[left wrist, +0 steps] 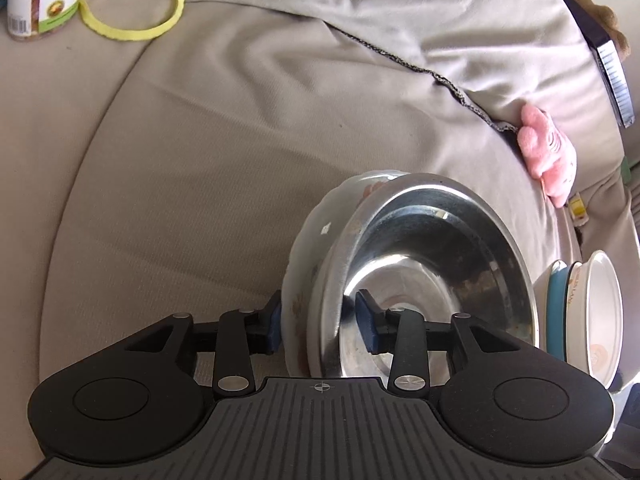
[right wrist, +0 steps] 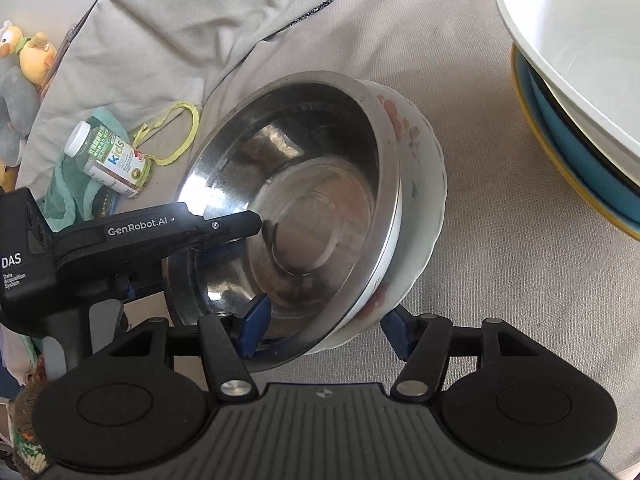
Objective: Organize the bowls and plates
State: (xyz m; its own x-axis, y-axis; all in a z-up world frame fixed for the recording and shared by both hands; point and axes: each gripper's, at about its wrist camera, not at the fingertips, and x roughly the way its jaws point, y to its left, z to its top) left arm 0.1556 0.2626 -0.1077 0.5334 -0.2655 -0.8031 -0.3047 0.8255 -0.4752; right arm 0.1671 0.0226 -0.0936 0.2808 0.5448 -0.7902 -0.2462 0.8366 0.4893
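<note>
A steel bowl (left wrist: 436, 276) sits nested in a white flowered bowl (left wrist: 304, 264), both lifted and tilted over a beige cushion. My left gripper (left wrist: 320, 326) is shut on the near rims of both bowls, one pad outside and one inside. In the right wrist view the steel bowl (right wrist: 304, 200) in the flowered bowl (right wrist: 420, 184) is clamped at the opposite rim by my right gripper (right wrist: 324, 330). The left gripper's body (right wrist: 160, 232) shows at the left there. A white bowl (right wrist: 580, 40) rests on a blue bowl (right wrist: 576, 152) at the upper right.
A vitamin bottle (right wrist: 108, 156) lies on a green cloth (right wrist: 76, 188) beside a yellow loop (right wrist: 180, 136). Stuffed toys (right wrist: 24, 68) lie at the far left. A pink plush (left wrist: 548, 152) sits by a dark-edged seam of the cushion cover (left wrist: 400, 60).
</note>
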